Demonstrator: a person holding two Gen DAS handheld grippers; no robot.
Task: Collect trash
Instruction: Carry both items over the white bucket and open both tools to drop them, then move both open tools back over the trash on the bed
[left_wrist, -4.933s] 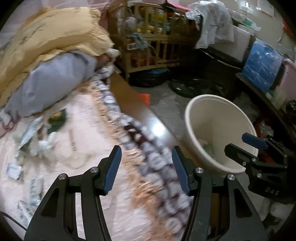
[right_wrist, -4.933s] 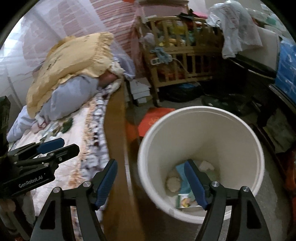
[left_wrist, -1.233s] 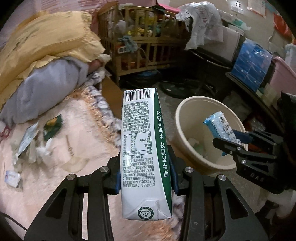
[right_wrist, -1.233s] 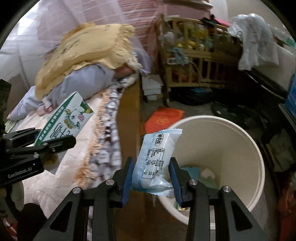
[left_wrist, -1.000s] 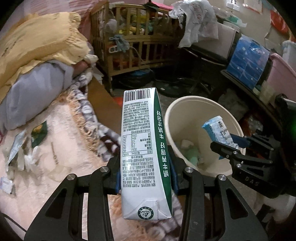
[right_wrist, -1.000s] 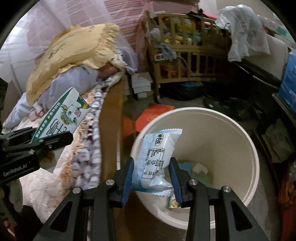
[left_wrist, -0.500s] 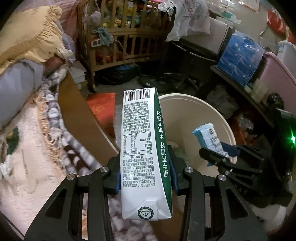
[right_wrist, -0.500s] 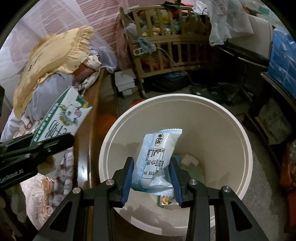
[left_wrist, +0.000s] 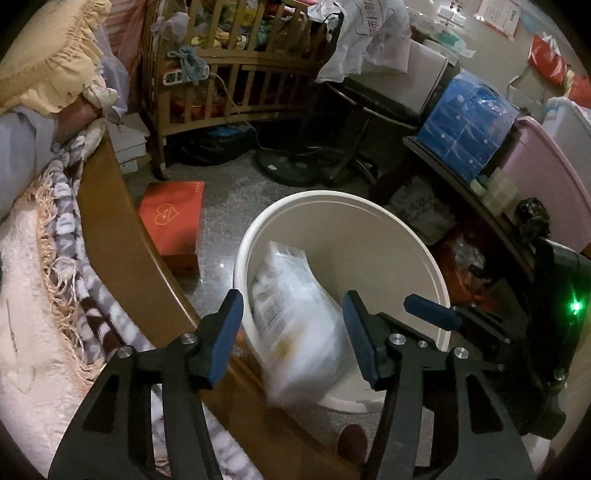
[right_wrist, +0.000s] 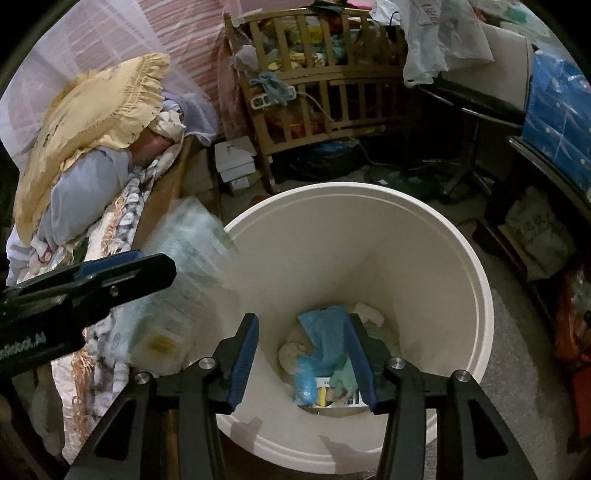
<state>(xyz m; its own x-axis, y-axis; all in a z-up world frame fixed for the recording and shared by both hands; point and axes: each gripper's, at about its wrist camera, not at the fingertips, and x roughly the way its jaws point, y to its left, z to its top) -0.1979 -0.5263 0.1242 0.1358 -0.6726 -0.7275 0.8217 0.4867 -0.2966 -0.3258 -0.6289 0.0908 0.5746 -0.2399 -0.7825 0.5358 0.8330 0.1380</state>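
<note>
Bed (left_wrist: 44, 332) with fringed blanket on the left; beside it on the floor, a white bin (right_wrist: 443, 266). Blurred milk carton (left_wrist: 295, 314) drops over the bin rim, free between the opening jaws of the left gripper (left_wrist: 293, 332). Right gripper (right_wrist: 303, 354), jaws opening and empty, hangs above a blue wrapper (right_wrist: 325, 332) lying inside the bin.

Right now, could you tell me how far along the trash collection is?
Done: wrappers already lie at the bottom of the white bin. In hand: both jaws are opening over it; a blurred carton is dropping from the left gripper, and a blue packet falls below the empty right gripper. Left: the bed is only partly visible, so I cannot tell.
</note>
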